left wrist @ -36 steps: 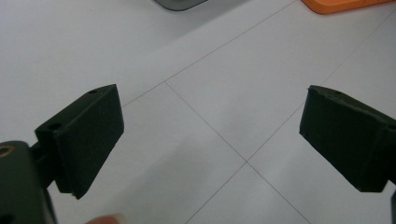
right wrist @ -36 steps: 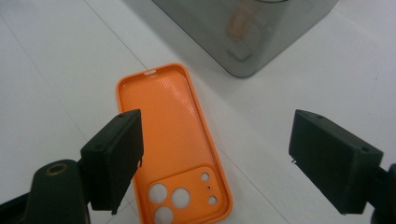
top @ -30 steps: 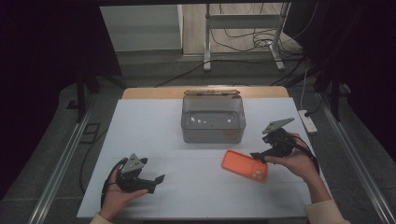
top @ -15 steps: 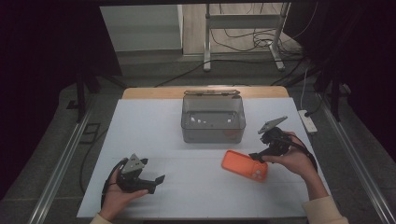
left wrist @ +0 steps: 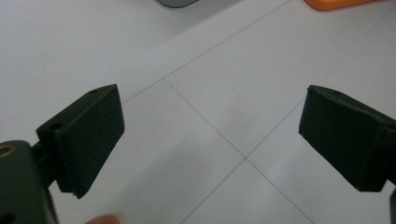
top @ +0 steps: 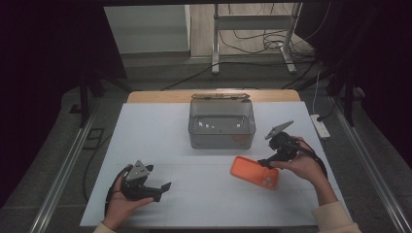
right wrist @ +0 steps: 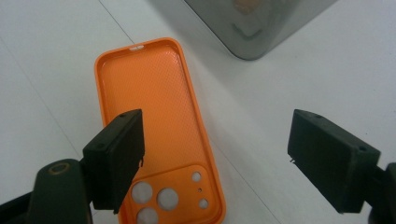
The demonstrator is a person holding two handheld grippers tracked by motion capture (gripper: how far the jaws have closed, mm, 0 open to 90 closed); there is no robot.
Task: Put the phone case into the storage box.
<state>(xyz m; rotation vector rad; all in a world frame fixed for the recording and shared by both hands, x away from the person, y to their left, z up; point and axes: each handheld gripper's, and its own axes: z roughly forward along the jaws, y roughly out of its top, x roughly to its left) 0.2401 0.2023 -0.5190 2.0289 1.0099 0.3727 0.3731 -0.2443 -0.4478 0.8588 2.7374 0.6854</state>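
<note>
Phone case [top: 255, 173], orange and lying open side up, sits on the white table [top: 194, 145] right of centre, near the person's edge. In the high view its right end is partly hidden behind the right gripper [top: 266, 163], whose jaw tips are too small there to judge. A grey translucent bin [top: 222, 124] stands just beyond the case, toward the far edge; what lies inside is hard to make out. Dark surroundings close in on both sides, with cables [top: 252, 43] and a metal stand [top: 252, 29] on the floor beyond the table. The left gripper [top: 163, 189] hangs low over the near left of the table, well apart from the case.

In the left gripper view the jaws stand wide apart over bare white surface crossed by thin lines; the case's orange edge [left wrist: 334, 3] is cut off at the top right, and a corner of the bin at the top.

In the right gripper view the right gripper [right wrist: 215, 163] is spread wide with nothing between its jaws. The case [right wrist: 159, 102] lies below, its camera cut-outs nearest; the left jaw overlaps its left edge, the right jaw stands clear over table. The bin's corner [right wrist: 252, 28] is cropped at the top.
</note>
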